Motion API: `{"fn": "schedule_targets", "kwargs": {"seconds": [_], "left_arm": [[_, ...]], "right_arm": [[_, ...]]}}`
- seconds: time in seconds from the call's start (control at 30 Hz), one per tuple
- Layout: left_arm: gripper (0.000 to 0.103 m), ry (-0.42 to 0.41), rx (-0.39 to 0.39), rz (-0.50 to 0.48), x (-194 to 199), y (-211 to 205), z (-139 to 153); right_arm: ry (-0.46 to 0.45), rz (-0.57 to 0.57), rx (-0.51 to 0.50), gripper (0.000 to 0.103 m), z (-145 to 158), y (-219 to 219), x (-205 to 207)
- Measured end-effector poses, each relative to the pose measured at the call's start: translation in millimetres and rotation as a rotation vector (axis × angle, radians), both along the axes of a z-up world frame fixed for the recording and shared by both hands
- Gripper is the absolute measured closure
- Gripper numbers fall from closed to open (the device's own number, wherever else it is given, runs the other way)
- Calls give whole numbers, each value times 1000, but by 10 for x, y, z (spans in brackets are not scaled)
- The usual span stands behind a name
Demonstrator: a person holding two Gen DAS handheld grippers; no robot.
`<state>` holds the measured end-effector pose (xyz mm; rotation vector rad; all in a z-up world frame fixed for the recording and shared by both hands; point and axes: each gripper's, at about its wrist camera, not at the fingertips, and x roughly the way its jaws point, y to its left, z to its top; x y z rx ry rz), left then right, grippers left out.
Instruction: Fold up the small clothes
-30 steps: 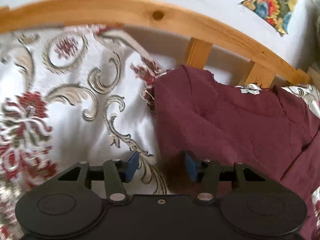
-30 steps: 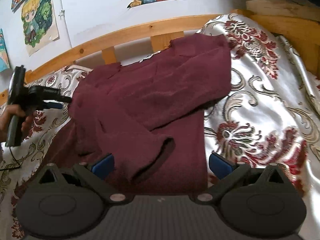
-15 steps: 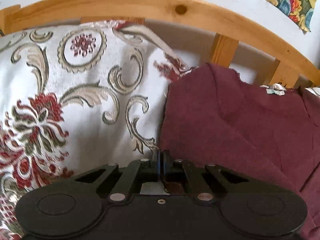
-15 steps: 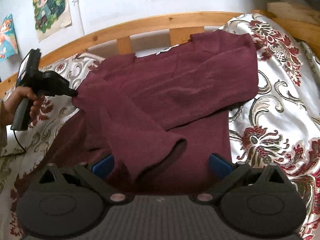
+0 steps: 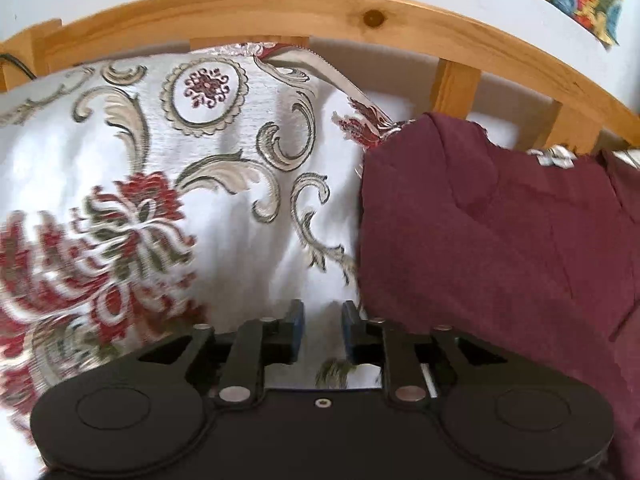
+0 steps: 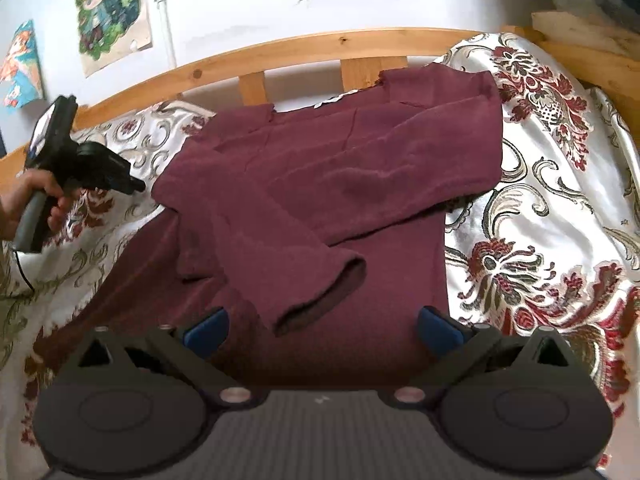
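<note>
A maroon long-sleeved shirt [image 6: 340, 184] lies spread on the floral bedspread [image 6: 540, 208], both sleeves folded across its body and one cuff [image 6: 320, 300] lying near the front. My right gripper [image 6: 322, 328] hovers wide open over the shirt's lower part, and its pads grip nothing. A hand [image 6: 38, 200] holds my left gripper [image 6: 138, 189] just left of the shirt's shoulder, apart from the cloth. In the left wrist view the left gripper [image 5: 322, 326] has its jaws opening with only bedspread [image 5: 200, 200] between them, and the shirt [image 5: 500, 240] lies to the right.
A curved wooden bed rail [image 6: 320, 46] with slats runs behind the shirt, and it appears in the left wrist view too [image 5: 280, 12]. Posters [image 6: 108, 20] hang on the white wall. A cable [image 6: 22, 268] trails from the left gripper's handle.
The left gripper stood open at the shirt's left edge, shut there half a second ago, and now has its jaws apart and has drawn back left off the cloth. The right gripper stays open.
</note>
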<state>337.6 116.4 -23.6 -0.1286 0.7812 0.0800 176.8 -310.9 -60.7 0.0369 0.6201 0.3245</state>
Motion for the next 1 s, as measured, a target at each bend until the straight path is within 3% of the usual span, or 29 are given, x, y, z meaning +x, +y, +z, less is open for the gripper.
{"fn": "schedule_targets", "kwargs": {"seconds": [0.17,0.37,0.53,0.73,1.0], "left_arm": [[34,-61,31,-51,-494,-96,225],[2,-131,54,-153,-1169,-276,497],[1,-117,79,-243,-1677,-409,570],[1,-32,112,-363,-2194,-573,288],[1,43,288,-572,-2516,-931,-204]], "right_arm": [[2,13,-35,0,34,-65,-164],[2,49,-117,0,83,-126,-414],[15,105,-210,0,87,-66,-618],[12,199,-361,0,18,139,-864],[-62,234,-625,0,-192,402,-1017]]}}
